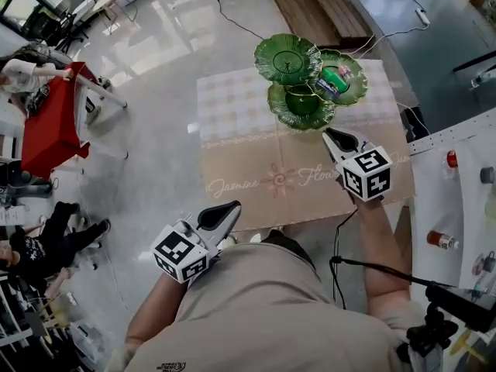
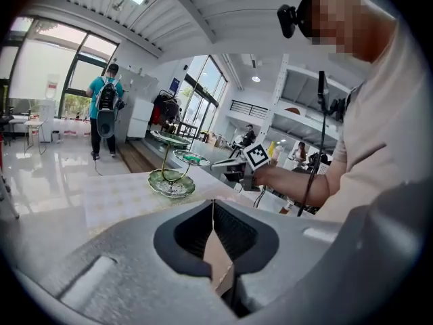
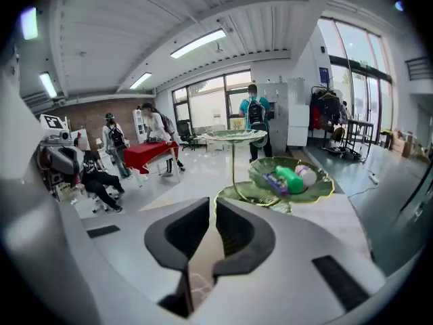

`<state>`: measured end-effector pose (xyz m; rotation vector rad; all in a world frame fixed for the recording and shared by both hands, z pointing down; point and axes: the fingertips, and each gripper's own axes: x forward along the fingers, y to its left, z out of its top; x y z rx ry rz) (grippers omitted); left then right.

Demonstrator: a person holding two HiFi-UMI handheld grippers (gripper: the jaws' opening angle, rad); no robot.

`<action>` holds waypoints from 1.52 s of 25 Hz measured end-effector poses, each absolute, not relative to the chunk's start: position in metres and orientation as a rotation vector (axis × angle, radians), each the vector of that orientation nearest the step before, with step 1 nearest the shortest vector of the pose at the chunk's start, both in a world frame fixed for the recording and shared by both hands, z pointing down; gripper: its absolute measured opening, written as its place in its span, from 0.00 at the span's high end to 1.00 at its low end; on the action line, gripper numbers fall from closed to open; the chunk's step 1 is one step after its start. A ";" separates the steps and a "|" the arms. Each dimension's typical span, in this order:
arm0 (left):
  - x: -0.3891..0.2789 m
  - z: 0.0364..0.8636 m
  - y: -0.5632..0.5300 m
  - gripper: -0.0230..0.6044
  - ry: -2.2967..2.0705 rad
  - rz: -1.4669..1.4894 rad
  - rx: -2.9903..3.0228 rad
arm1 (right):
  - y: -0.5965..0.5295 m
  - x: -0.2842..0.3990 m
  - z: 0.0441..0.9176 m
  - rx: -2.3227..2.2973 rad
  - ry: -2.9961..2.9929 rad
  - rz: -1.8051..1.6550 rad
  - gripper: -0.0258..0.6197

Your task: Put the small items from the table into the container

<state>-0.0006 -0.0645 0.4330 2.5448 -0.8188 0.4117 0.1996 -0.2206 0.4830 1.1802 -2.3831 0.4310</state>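
Observation:
A green three-dish leaf stand (image 1: 301,105) stands at the far end of the tan tablecloth (image 1: 263,169). Its right dish (image 1: 355,91) holds a green item (image 1: 335,78), a blue packet and a pale ball. In the right gripper view that green item (image 3: 292,178) lies in the dish just ahead, to the right. My right gripper (image 1: 329,134) hovers just in front of the stand, jaws together with nothing between them (image 3: 216,205). Held at the table's near edge by my torso, my left gripper (image 1: 232,208) is shut and empty (image 2: 214,205).
A white shelf (image 1: 453,208) with small bottles (image 1: 442,239) stands to the right of the table. A red-covered table (image 1: 50,126) and a seated person (image 1: 46,239) are on the floor at left. A black cable (image 1: 337,262) hangs from my right arm.

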 end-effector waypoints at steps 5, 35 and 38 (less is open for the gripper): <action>-0.027 0.426 -0.047 0.95 -0.730 0.390 2.571 | -0.147 0.157 0.503 1.190 -2.407 0.556 0.91; -0.176 0.434 0.104 0.95 -0.358 0.353 2.664 | 0.105 -0.081 0.492 1.195 -2.393 0.500 0.93; -0.187 0.429 0.110 0.95 -0.385 0.339 2.671 | 0.112 -0.094 0.488 1.173 -2.405 0.480 0.93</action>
